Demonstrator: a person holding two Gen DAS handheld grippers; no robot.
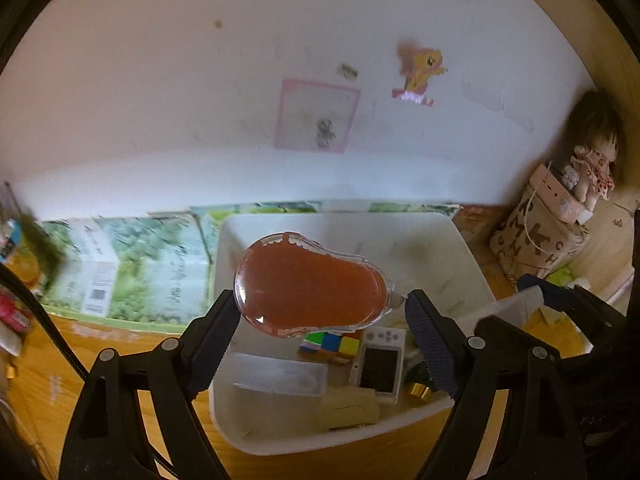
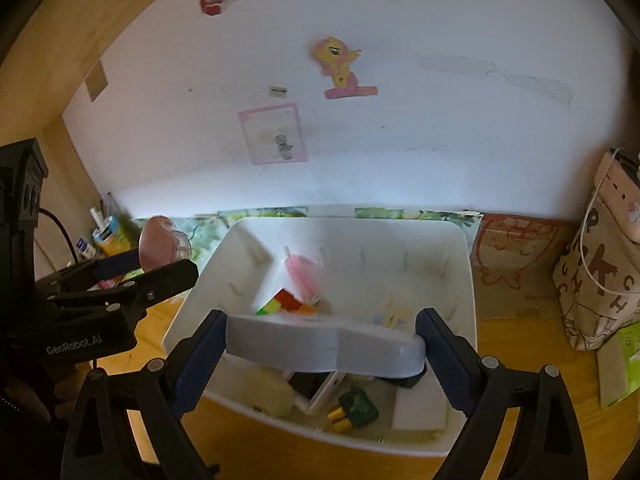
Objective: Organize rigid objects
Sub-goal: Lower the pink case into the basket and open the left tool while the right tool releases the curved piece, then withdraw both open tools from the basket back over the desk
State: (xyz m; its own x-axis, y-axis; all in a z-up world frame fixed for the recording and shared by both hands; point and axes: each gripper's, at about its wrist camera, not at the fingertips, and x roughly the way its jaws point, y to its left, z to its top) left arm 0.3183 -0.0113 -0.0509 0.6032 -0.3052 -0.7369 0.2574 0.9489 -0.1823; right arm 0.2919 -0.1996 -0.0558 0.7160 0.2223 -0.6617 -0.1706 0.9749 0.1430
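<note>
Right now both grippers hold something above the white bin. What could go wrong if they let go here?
1. The left gripper holds the red pear-shaped case only at its ends, so it may slip or twist.
2. Dropped, it could hit the puzzle cube or white handheld console.
3. The right gripper's white box could catch the white bin's near edge.

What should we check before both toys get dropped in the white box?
1. Left hand-held gripper grips the red pear-shaped case: ok, held by its two ends.
2. Right hand-held gripper grips the pale flat box: ok, pads press both ends.
3. Both items are over the white bin: ok.
4. Free room in the bin: ok, the far part is bare; the cube and toy camera fill the near part.
5. Grippers clear of each other: ok, apart in the right wrist view.
6. Bin steady on the desk: cannot tell.
</note>
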